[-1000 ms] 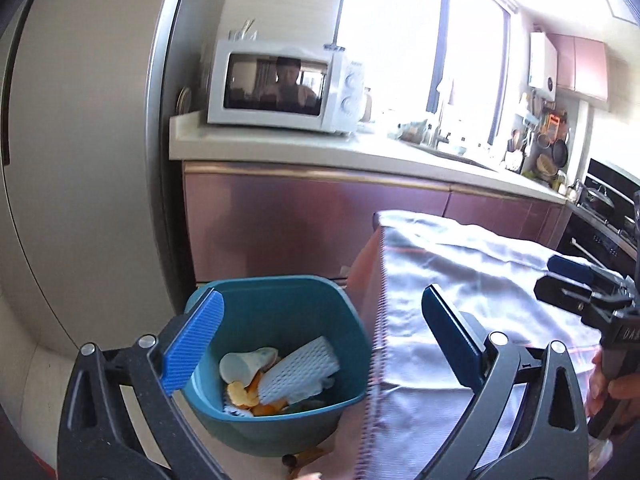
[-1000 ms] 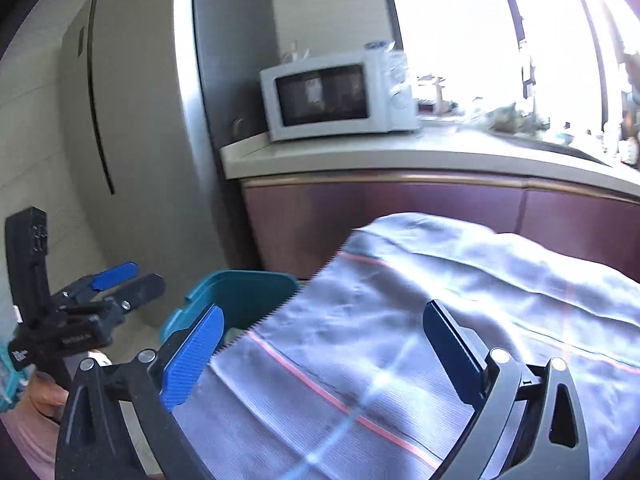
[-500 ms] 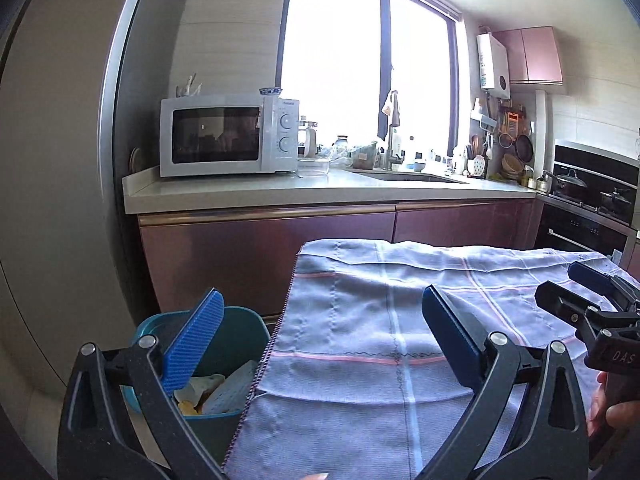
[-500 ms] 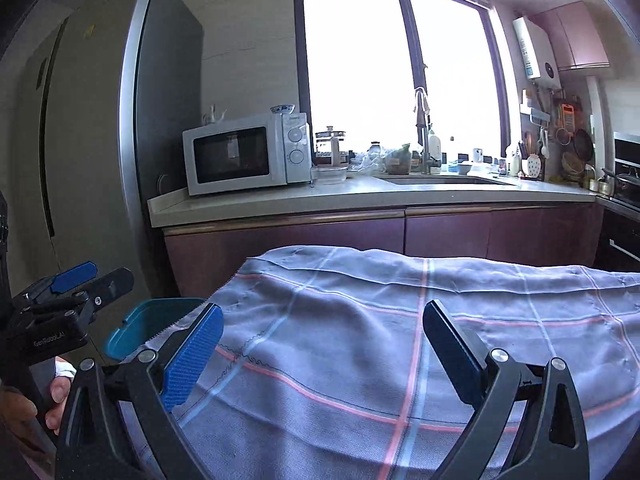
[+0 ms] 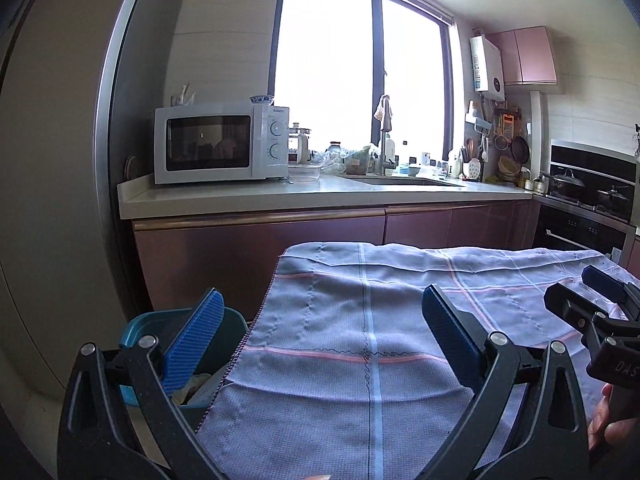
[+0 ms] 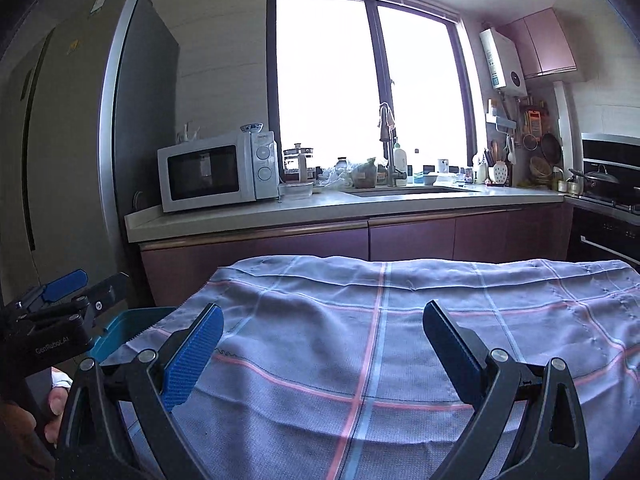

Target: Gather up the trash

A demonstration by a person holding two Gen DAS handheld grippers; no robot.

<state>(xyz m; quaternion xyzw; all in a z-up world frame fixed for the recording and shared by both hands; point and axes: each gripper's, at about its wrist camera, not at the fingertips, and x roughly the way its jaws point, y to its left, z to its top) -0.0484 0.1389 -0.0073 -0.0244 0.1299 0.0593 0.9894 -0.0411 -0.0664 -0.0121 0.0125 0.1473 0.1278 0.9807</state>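
Trash (image 5: 192, 388) fills a rounded teal plastic bin (image 5: 138, 326) beside woven cloth (image 5: 360, 344).

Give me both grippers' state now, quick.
Left gripper: open, holding nothing, above the cloth.
Right gripper: open, holding nothing.

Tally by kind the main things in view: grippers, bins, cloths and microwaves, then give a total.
Grippers: 2 (left gripper, right gripper, both open and empty)
Bins: 1 (teal bin, left of the table, with some trash inside)
Cloths: 1 (checked cloth over the table)
Microwaves: 1 (white microwave on the counter)
Total: 5
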